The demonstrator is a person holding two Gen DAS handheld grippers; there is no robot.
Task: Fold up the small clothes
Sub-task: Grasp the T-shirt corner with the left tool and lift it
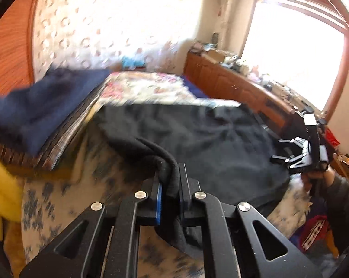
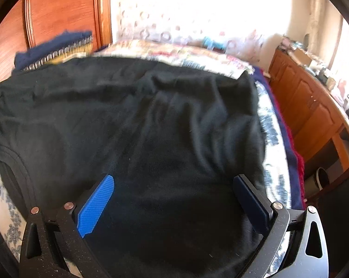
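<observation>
A black garment (image 2: pixel 165 125) lies spread over a bed (image 2: pixel 273 125) covered in a white sheet with a blue floral print; it takes up most of the bed's near part, wrinkled across its middle. At its left edge a fold of the black cloth is drawn up off the sheet and runs between the fingers of the left gripper (image 1: pixel 170 185), which are clamped together on it, blue pads pressing the fabric from both sides; the cloth hangs down again behind them. The right gripper (image 2: pixel 174 199) hovers over the garment's near right part with its fingers wide apart, one blue pad on the left and a dark one on the right, and nothing pinched between them; in the left wrist view the same gripper (image 1: pixel 283 150) shows at the garment's right edge, held by a hand (image 1: pixel 318 176) in a dark sleeve. Beyond the garment lies a folded floral quilt (image 1: pixel 151 88), and to the left a dark blue cloth (image 1: pixel 46 108) rests on a stack of striped bedding. A wooden cabinet (image 1: pixel 234 85) with clutter on top runs along the right side under a bright window (image 1: pixel 295 53).
</observation>
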